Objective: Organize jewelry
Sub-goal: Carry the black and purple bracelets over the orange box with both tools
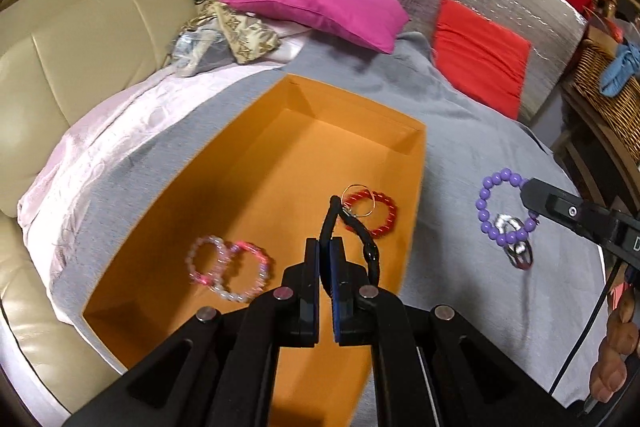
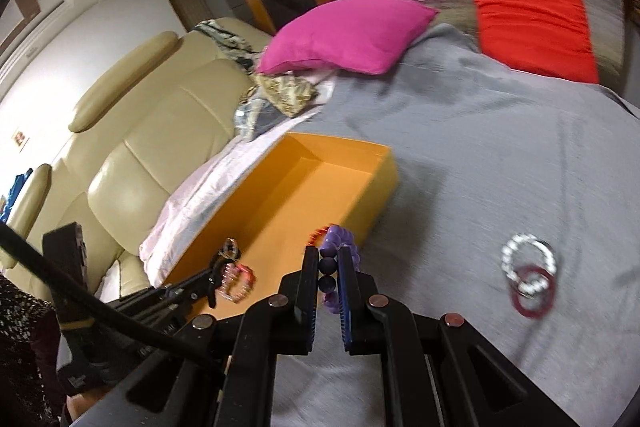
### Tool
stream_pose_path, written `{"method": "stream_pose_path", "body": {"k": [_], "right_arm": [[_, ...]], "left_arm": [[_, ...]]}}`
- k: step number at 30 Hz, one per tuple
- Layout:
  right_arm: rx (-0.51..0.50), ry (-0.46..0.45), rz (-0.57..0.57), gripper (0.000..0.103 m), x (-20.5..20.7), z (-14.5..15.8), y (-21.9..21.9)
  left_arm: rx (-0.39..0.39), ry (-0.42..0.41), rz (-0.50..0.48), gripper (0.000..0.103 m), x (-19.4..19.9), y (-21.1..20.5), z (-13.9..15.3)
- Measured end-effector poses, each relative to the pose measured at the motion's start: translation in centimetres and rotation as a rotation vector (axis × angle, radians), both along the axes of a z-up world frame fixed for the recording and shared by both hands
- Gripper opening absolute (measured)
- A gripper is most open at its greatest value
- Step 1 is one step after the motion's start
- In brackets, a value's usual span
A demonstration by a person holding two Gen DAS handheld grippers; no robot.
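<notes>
left tool (image 1: 325, 247) clamped on black cord bracelet (image 1: 362, 233) over orange box (image 1: 416, 163); right tool (image 2: 329, 259) clamped on purple bead bracelet (image 2: 340, 237) beside the box.

Left gripper (image 1: 325, 247) over the orange box (image 1: 416, 163), jaws nearly together, pinching a black cord bracelet (image 1: 362, 235) with a wire ring at its far end. Inside the box: a red bead bracelet (image 1: 384, 215) by the right wall, two pink bead bracelets (image 1: 230, 269) overlapping near the left wall. Box sits on a grey blanket (image 1: 472, 131). Right gripper (image 1: 530, 193) enters from the right edge, carrying a purple bead bracelet (image 1: 486, 203). Blurred black-and-white piece (image 1: 516, 243) just below it, touching or not unclear. Pink pillow (image 1: 320, 3) and red pillow (image 1: 480, 55) at the blanket's far edge.
</notes>
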State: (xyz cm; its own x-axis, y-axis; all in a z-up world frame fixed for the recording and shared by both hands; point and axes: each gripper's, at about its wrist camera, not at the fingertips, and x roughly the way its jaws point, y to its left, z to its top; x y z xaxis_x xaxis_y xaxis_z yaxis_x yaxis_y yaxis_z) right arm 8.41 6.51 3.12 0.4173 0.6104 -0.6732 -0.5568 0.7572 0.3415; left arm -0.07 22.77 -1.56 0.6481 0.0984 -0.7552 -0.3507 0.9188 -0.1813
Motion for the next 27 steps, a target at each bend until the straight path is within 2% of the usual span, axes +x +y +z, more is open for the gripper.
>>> {"method": "stream_pose_path", "body": {"k": [7, 13, 27], "right_arm": [[-0.005, 0.018, 0.057, 0.01, 1.7, -0.5, 4.5], [-0.061, 0.035, 0.088, 0.01, 3.6, -2.0, 8.0], [-0.156, 0.073, 0.091, 0.01, 8.0, -5.1, 11.6]], "left_arm": [[0.003, 0.028, 0.042, 0.005, 1.0, 1.8, -0.7], [0.014, 0.054, 0.086, 0.005, 2.0, 3.1, -1.3], [0.011, 0.105, 0.134, 0.005, 4.3, 5.0, -3.0]]}}
